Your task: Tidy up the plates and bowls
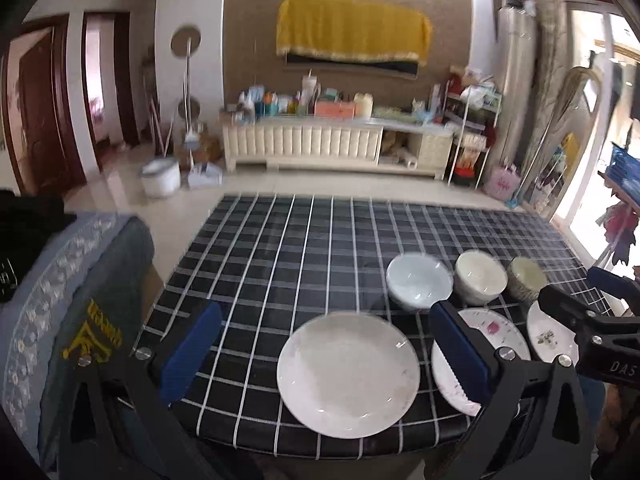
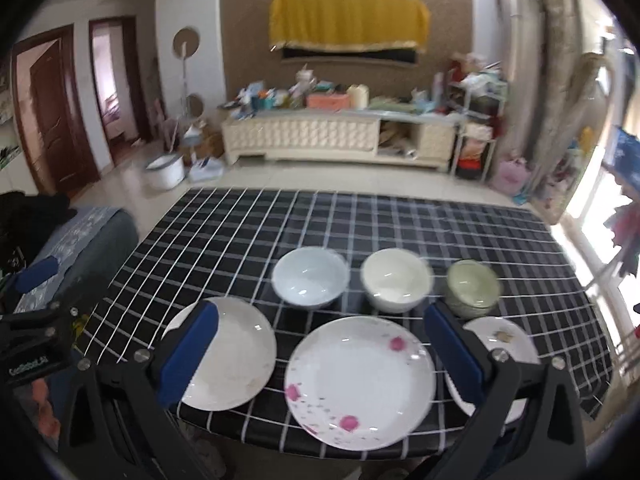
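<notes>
nothing is stacked yet: with both your left tool and right tool spread open and empty, three plates and three bowls sit apart around the pink-flowered plate on the tabletop.

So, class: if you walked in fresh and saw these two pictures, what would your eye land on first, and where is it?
First, the black-and-white checked tablecloth, with three plates along its near edge: a plain white plate on the left, a pink-flowered plate in the middle and a small plate on the right. Behind them stand three bowls in a row. On the far wall hangs a bright yellow cloth.
</notes>
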`<state>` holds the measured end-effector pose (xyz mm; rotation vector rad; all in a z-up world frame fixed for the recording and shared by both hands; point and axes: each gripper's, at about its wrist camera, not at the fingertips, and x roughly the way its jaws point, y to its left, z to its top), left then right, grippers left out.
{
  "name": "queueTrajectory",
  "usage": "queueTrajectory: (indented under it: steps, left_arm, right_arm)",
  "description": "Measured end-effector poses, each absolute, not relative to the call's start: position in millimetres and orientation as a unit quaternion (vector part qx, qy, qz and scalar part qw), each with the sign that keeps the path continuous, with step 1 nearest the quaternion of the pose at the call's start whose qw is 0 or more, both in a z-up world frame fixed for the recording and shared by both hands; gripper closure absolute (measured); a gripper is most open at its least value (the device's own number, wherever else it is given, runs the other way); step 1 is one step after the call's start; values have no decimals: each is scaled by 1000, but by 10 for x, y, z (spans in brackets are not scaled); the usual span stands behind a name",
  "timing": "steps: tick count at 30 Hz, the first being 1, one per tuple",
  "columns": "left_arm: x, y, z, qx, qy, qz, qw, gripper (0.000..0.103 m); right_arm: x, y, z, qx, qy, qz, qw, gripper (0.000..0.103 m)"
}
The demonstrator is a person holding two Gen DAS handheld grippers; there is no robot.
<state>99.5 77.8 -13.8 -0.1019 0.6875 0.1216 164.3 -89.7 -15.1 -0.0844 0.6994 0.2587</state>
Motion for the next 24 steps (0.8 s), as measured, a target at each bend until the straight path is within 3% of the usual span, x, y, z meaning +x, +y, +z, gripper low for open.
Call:
queueTrajectory:
  steps: [11, 15, 20, 24]
  left_arm:
    - [1381, 1152, -860, -62, 424, 82, 900, 0]
    - [1468, 1269, -1138, -80, 456, 78, 883, 1]
    - [1560, 1303, -1432, -80, 491, 77, 864, 35]
    - [1620, 1338, -1627, -91, 515, 71, 850, 35]
  right_arm:
    - [2148, -296, -882, -107, 416, 180, 885, 3]
    - [2279, -183, -1161, -119, 448, 191, 865, 16]
    - [2434, -99, -1458, -128, 478, 187, 848, 29]
    - [2531, -68, -1630, -130, 497, 187, 837, 38]
